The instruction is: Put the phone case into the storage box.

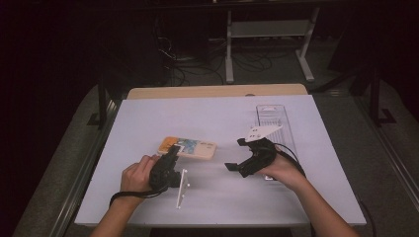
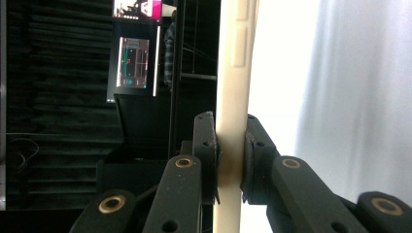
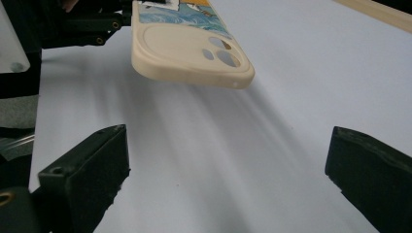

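A pale lavender-white sheet (image 1: 212,197) covers the tabletop, and a strip of light wooden table edge (image 1: 217,91) shows along its far side. Grey carpeted floor (image 1: 346,148) surrounds the table and falls into darkness at the sides. Beyond it, a tangle of black cables (image 1: 197,61) lies on the floor beside a white metal-framed stand (image 1: 269,29). In the left gripper view, a lit screen (image 2: 133,63) glows in the dark room, above a black box-shaped case (image 2: 131,145).

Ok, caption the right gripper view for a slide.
Open right gripper faces a cream phone case held above the white table.
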`<state>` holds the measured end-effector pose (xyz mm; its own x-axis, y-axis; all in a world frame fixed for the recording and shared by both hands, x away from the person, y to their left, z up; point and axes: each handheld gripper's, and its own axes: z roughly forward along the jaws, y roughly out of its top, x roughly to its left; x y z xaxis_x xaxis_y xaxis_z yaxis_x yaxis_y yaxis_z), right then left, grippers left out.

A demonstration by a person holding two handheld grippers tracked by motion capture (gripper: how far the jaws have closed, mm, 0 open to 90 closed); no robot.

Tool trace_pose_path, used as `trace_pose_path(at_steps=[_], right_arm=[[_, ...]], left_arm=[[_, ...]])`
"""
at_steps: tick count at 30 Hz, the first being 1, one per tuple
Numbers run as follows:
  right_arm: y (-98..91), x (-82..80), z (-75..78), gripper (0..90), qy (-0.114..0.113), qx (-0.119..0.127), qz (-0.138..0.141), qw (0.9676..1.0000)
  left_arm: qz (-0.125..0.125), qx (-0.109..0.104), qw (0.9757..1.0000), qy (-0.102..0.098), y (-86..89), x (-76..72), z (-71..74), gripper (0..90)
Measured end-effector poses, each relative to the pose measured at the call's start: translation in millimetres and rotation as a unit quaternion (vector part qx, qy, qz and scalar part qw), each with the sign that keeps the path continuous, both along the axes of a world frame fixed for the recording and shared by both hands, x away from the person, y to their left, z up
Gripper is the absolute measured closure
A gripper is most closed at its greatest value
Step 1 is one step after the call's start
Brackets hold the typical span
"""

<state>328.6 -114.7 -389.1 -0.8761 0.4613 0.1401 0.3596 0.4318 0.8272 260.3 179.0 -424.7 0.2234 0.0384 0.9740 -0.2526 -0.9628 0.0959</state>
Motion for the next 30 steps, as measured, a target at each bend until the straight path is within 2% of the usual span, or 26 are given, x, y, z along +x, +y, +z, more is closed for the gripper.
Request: trace_pose_path(at_steps=[13, 19, 24, 25, 30], right_arm=[[-0.4, -4.4, -1.5, 2.0, -0.018, 0.002, -0.008, 0.9998], [-1.4, -3.0, -1.5, 2.1, -0.010, 0.005, -0.010, 0.9999], [-1.4, -2.7, -1.6, 2.1, -0.008, 0.009, -0.007, 0.9999], [-1.6, -2.6, -1.5, 2.0, -0.009, 0.007, -0.007, 0.9999], [-1.5, -2.9, -1.4, 2.1, -0.003, 0.008, -0.010, 0.9999]], left_arm=[[0.005, -0.011, 0.9999, 0.005, 0.9, 1.4, -0.4, 79.2], [0.010, -0.024, 0.9995, 0.018, 2.4, 2.7, 0.1, 79.2], [0.014, -0.048, 0.9982, 0.033, 3.9, 4.4, 1.5, 79.2], [0.011, -0.065, 0.9972, 0.036, 4.1, 5.5, 0.2, 79.2], [0.019, -0.088, 0.9944, 0.055, 7.5, 8.2, 2.1, 79.2]])
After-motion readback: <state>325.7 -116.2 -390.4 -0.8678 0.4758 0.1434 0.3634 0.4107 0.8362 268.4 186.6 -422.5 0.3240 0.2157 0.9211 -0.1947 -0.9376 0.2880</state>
